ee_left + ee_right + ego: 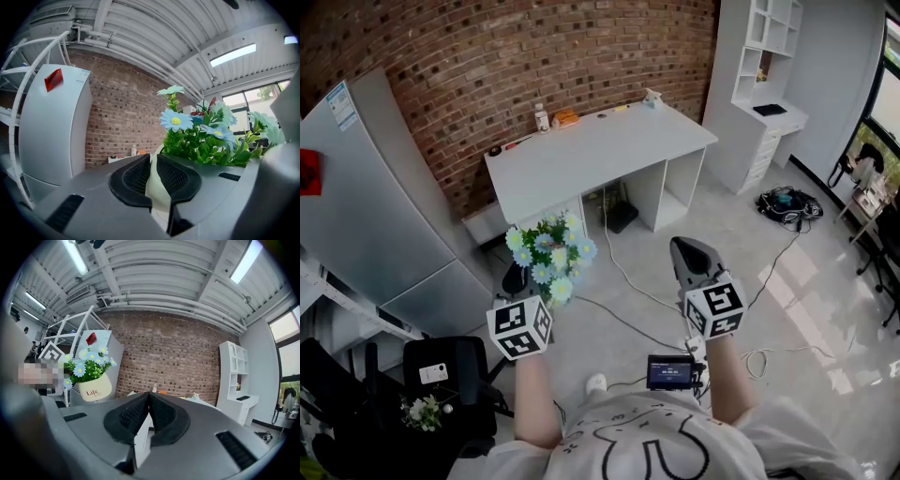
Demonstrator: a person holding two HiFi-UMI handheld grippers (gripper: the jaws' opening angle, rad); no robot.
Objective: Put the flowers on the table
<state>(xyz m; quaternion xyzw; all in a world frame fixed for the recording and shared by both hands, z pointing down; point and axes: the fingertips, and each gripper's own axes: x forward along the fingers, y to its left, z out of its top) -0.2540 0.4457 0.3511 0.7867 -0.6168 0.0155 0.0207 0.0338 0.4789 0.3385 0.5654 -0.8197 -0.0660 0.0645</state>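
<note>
The flowers stand upright in their pot, its rim pinched in the nearly closed left tool, with the tabletop well beyond, far and slightly right, while the right tool is closed and empty.

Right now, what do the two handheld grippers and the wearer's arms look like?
Both the left gripper and right gripper have matte grey bodies with black, mesh-textured pads curving to a point. Each carries a white cube printed with black square markers. Forearms are bare; the person wears a white T-shirt with a dark line print.
</note>
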